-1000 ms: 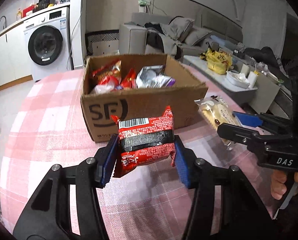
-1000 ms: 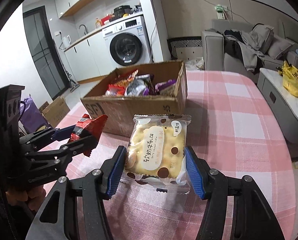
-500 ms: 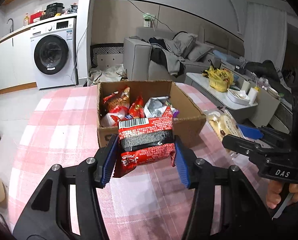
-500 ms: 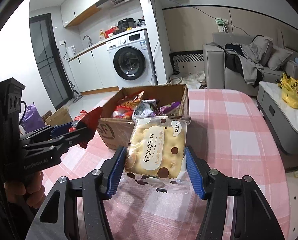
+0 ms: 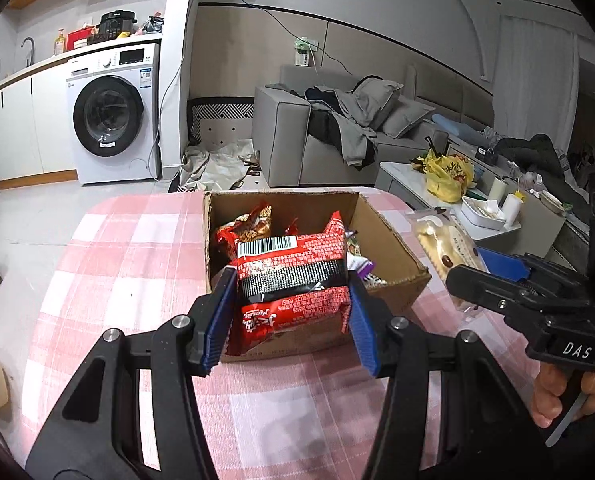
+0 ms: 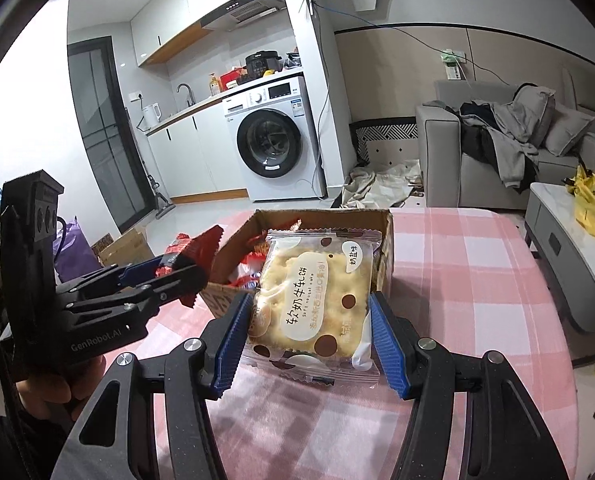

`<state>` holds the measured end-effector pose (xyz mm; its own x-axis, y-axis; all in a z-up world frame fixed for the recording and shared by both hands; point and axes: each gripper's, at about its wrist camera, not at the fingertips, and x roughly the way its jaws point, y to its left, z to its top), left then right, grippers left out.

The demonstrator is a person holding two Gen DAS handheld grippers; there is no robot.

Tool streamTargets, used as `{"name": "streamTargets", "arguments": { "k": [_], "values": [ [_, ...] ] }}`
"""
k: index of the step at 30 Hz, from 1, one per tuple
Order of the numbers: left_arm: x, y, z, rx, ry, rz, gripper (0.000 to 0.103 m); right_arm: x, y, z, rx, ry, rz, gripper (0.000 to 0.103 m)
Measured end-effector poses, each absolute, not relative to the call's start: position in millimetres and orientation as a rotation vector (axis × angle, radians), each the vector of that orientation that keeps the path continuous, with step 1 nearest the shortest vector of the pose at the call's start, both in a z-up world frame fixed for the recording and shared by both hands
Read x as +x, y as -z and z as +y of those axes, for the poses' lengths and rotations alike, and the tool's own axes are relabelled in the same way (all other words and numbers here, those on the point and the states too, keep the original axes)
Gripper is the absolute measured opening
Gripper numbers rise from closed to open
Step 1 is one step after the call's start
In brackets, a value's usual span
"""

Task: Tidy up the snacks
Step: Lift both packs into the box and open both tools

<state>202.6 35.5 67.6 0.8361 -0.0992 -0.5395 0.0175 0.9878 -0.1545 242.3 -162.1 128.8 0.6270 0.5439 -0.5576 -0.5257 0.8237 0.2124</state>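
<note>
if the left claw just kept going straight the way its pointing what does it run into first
Most likely the cardboard box: the left claw, shut on the red snack packet, aims at its near wall or open top. Depth is unclear.

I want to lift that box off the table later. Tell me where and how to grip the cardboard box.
Grip the cardboard box by a side wall's top rim, coming down from above. It stands upright and open-topped, its thin right wall bare of snacks, so one finger can slip inside and one outside. This is a judgement: both claws are full now, the left claw holding the red packet, the right claw the cracker packet.
</note>
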Motion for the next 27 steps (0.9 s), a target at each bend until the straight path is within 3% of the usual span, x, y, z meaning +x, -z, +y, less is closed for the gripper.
{"name": "streamTargets", "arguments": {
  "k": [27],
  "values": [
    [297,-47,40,-0.131,0.017,0.587,0.050,304,-119,-132,0.133,-0.620,0.652,0.059]
  ]
}}
